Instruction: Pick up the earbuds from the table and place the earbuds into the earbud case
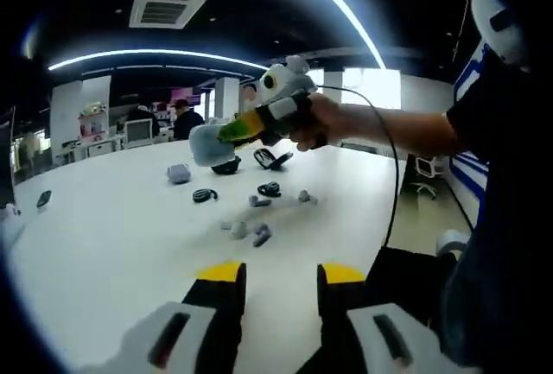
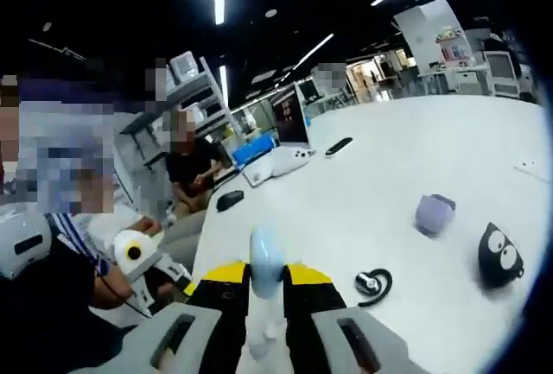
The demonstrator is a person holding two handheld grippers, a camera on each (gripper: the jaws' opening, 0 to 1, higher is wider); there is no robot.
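- My left gripper (image 1: 278,279): black, yellow-tipped fingers parted over the smooth white tabletop (image 1: 104,244), holding nothing.
- My right gripper (image 2: 263,281): fingers clamped on a pale blue, rounded case (image 2: 264,263), lifted above the tabletop.
- Earbuds (image 1: 246,229): small grey pieces lying loose on the tabletop, just beyond my left fingers.
- Black ear-hook (image 2: 373,284): curved, glossy, beside the right gripper.

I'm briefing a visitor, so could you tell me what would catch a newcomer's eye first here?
Probably the right hand-held gripper held above the white table, shut on a pale blue case. Next, the small earbuds scattered mid-table, and the black googly-eyed pouch near the table's edge.
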